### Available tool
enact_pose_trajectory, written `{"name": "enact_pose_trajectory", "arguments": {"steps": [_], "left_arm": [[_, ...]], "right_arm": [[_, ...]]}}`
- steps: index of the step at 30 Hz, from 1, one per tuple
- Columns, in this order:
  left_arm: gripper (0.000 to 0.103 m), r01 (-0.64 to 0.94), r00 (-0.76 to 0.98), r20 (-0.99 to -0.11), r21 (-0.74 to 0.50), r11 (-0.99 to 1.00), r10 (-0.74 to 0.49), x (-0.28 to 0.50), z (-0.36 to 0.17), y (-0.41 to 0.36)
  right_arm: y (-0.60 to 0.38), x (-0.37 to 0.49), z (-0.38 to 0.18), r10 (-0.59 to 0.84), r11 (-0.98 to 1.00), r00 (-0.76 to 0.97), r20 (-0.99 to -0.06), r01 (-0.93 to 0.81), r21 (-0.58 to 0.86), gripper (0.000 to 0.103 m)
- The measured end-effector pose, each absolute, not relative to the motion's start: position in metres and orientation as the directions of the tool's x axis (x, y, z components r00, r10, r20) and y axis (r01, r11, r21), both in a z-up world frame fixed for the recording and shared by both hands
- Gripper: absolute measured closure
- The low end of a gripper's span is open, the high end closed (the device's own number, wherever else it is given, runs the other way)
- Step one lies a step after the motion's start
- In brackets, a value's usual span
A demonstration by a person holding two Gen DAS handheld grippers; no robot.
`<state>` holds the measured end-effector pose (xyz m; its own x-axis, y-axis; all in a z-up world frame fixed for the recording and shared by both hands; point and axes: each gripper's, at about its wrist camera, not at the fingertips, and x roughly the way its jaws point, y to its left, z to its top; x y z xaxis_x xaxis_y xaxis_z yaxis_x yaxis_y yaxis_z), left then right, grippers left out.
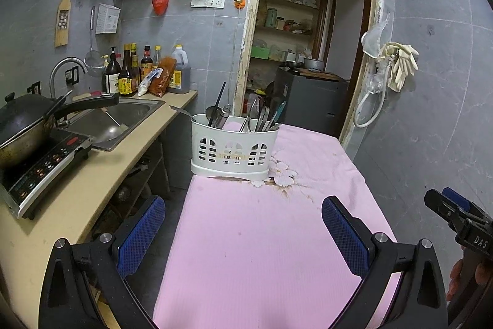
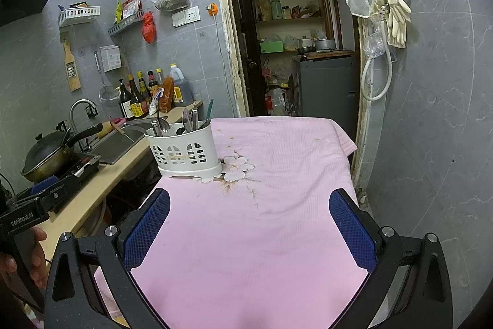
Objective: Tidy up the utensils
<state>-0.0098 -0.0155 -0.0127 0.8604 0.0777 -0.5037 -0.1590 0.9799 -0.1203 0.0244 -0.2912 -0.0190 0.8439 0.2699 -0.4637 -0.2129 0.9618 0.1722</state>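
A white slotted utensil caddy (image 1: 232,148) (image 2: 185,154) stands upright at the far left corner of the pink-clothed table (image 1: 262,236) (image 2: 277,221). Several metal utensils (image 1: 262,119) (image 2: 189,119) stick up out of its compartments, among them a ladle (image 1: 212,111) and a green-handled piece (image 2: 209,108). My left gripper (image 1: 243,215) hovers open over the table's near left part, well short of the caddy, nothing between its blue pads. My right gripper (image 2: 249,205) is open too, over the table's middle, empty. Each gripper shows at the other view's edge (image 1: 456,211) (image 2: 40,193).
Left of the table runs a beige counter (image 1: 92,174) with a sink (image 1: 123,116), a wok (image 1: 24,125) on an induction hob (image 1: 46,165), and sauce bottles (image 1: 138,73). A gap separates counter and table. An open doorway (image 1: 308,51) lies behind, a tiled wall with a hose (image 1: 372,104) to the right.
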Motion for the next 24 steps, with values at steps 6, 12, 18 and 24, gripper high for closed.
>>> {"name": "enact_pose_trajectory", "arguments": {"steps": [6,12,18,24], "left_arm": [[0.0,-0.162,0.861,-0.503,-0.12,0.979,0.081,-0.008,-0.012,-0.015],[0.0,-0.165,0.859,-0.506,-0.123,0.979,0.081,-0.006,-0.012,-0.016],[0.0,-0.166,0.858,-0.507,-0.122,0.979,0.082,-0.005,-0.013,-0.014],[0.0,-0.168,0.858,-0.506,-0.125,0.978,0.083,-0.004,-0.013,-0.013]], "right_arm": [[-0.287,0.028,-0.023,0.273,0.961,0.842,-0.465,-0.215,0.174,0.001],[-0.282,0.029,-0.024,0.278,0.959,0.839,-0.468,-0.218,0.18,0.001],[-0.284,0.029,-0.023,0.276,0.96,0.84,-0.467,-0.217,0.178,0.001],[-0.281,0.03,-0.024,0.282,0.958,0.838,-0.468,-0.222,0.181,0.001]]}}
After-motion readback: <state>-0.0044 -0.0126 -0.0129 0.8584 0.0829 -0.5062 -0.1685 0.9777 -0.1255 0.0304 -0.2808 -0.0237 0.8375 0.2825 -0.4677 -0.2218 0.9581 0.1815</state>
